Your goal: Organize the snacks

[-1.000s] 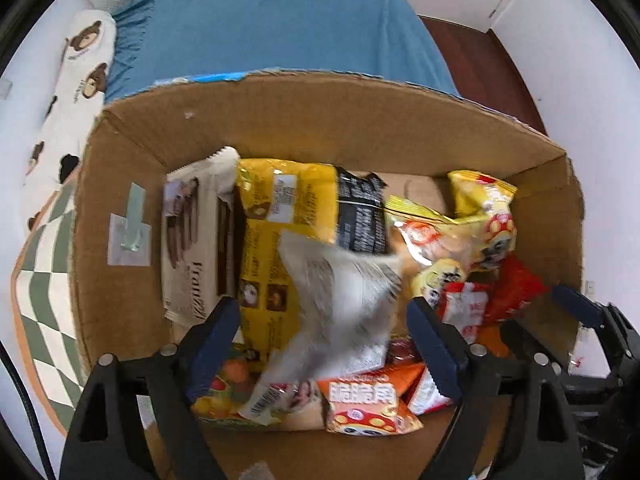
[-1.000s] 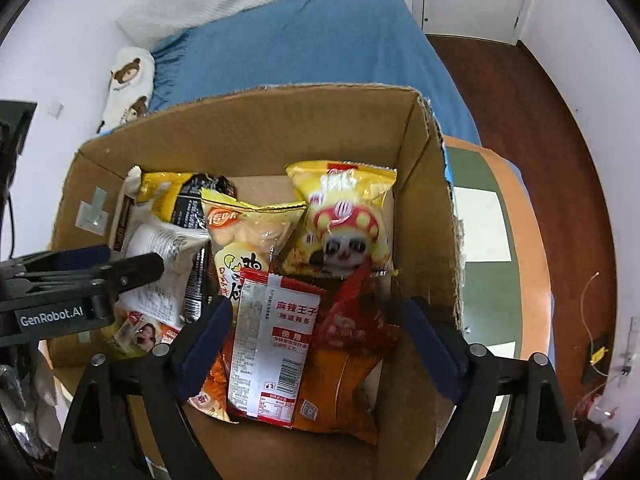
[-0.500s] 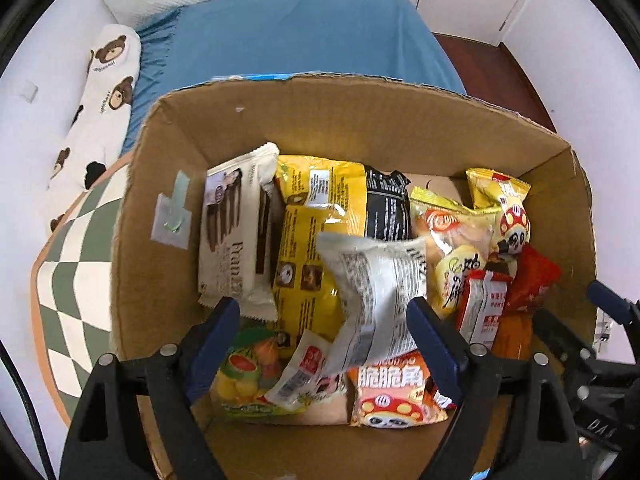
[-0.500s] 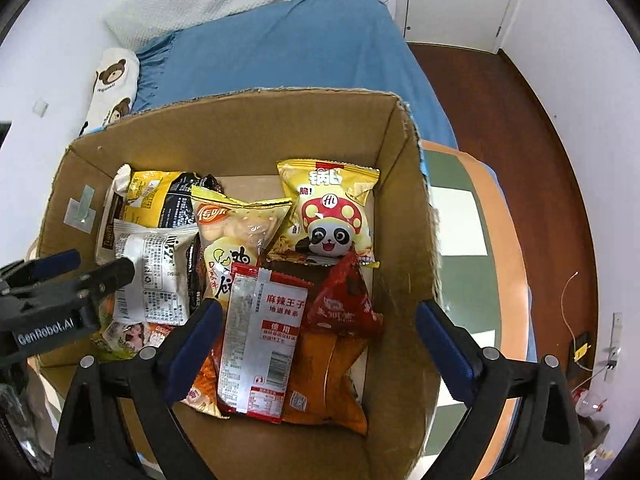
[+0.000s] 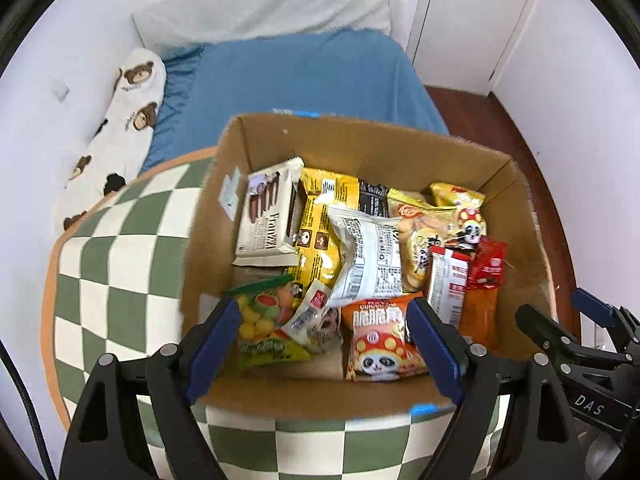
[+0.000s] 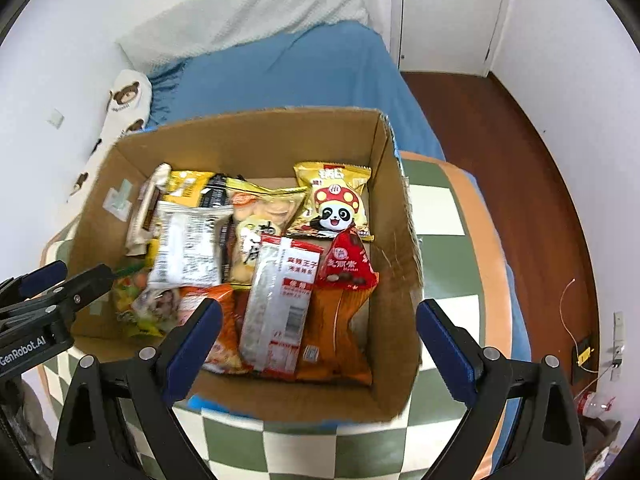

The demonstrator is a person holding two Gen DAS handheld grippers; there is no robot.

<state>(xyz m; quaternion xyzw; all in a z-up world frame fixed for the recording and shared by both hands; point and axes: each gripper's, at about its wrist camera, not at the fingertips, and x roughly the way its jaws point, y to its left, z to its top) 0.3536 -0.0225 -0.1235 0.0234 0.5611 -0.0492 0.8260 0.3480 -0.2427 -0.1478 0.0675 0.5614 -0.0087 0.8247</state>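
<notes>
The snacks [image 5: 360,256] lie packed in the cardboard box [image 6: 400,280] on the checkered bench [image 5: 120,272]. Both the left hand-held gripper [image 5: 320,344] and the right hand-held gripper [image 6: 318,344] hover above, released and empty. The packing looks finished; next is probably checking for stray packets.

- We see a worktop [image 5: 116,272] with a green-and-white checkered top and an orange rim; it also shows in the right wrist view [image 6: 452,280].
- Directly on it stands an open cardboard box [image 5: 360,148], whose walls we also see from the right [image 6: 260,140]; its near wall sits close to the worktop's front edge.
- Beyond the worktop we see a bed [image 5: 296,76] with a blue sheet.
- On the bed lie a white pillow [image 5: 260,4] at the far end and a long bear-print cushion [image 5: 120,128] along the wall.
- To the right is a dark wooden floor [image 6: 500,132].
</notes>
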